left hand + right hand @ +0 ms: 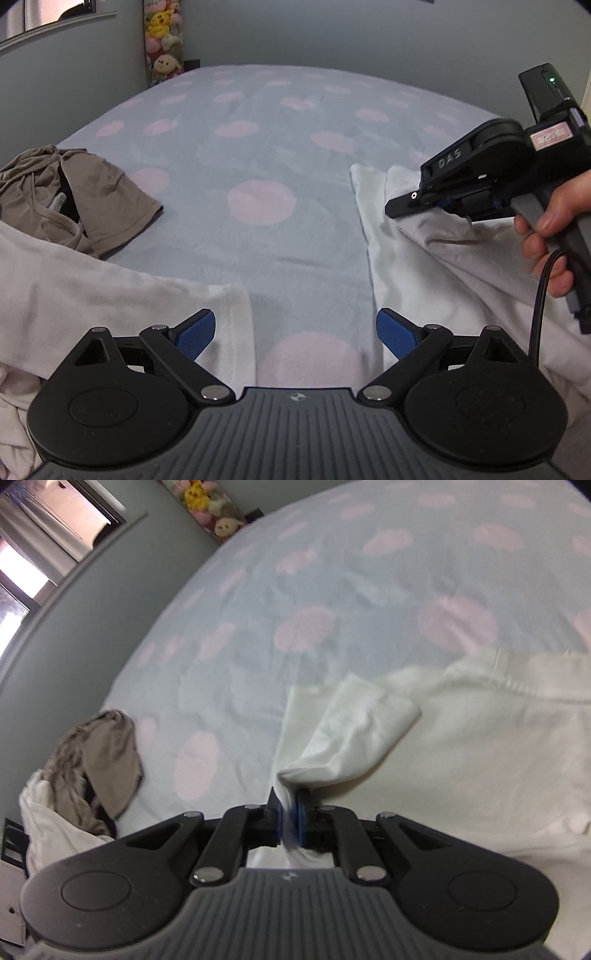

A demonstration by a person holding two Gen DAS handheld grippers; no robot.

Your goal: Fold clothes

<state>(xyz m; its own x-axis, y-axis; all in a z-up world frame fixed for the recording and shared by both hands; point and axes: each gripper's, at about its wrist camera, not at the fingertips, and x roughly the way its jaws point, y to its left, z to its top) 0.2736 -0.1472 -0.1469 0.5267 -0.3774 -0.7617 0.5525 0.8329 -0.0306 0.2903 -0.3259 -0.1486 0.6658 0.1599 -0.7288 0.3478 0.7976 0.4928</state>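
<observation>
Left wrist view shows you "DAS" embossed on your right tool (391, 208). Your bed (258, 147) wears a soft blue sheet with pink dots. White garment (480, 757) lies spread at its right; a crumpled brown shirt (74, 192) sits left. Your right tool pinches a white fold; your left tool (295, 332) gapes wide, empty. Plush toys (162, 37) hang beyond.

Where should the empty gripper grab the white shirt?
The left hand-held gripper is open. Probably best to grab the white shirt at its straight near edge, coming from the bare sheet side. That edge lies flat and close to the right blue pad, while the right hand-held gripper already pinches a fold.
</observation>
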